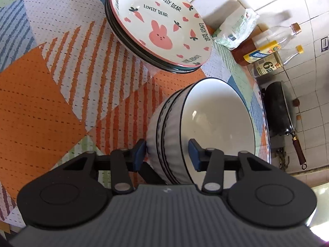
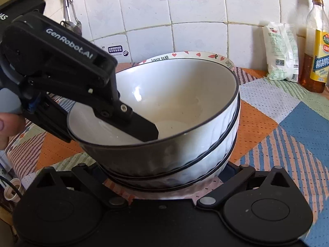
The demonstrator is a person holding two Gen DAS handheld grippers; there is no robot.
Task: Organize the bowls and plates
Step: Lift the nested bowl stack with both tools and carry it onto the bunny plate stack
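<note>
Left wrist view: looking down on a patterned tablecloth [image 1: 61,103] covering the counter. At the far side, a plate stack [image 1: 160,26] topped by a pink-rabbit plate. Just beside it and nearer, a bowl stack [image 1: 216,113] of nested white bowls with dark rims. Seen from the right wrist view sitting unevenly: top bowl [image 2: 185,94] tipped up on one side, not seated flat in the ones below.

Left gripper [image 1: 167,154] straddling the near wall of the nest, one of its blue pads [image 1: 140,154] against the ribbed outside, the other inside the top bowl; apparently clenched across the walls. Right gripper [image 2: 164,170] spread to full width either side of the stack's foot, fingertips hidden behind the bowls; impossible to tell whether pressing or clear.

Judged as glazed ceramic: stiff, heavy once nested, slick under rubber, quick to chip at the rims. Best taken across the wall just below the rim, pad inside and pad outside, or cradled low on both flanks. Worth lowering gently and level to let the tipped bowl settle without clacking, and keeping clear of the neighbouring plates.
</note>
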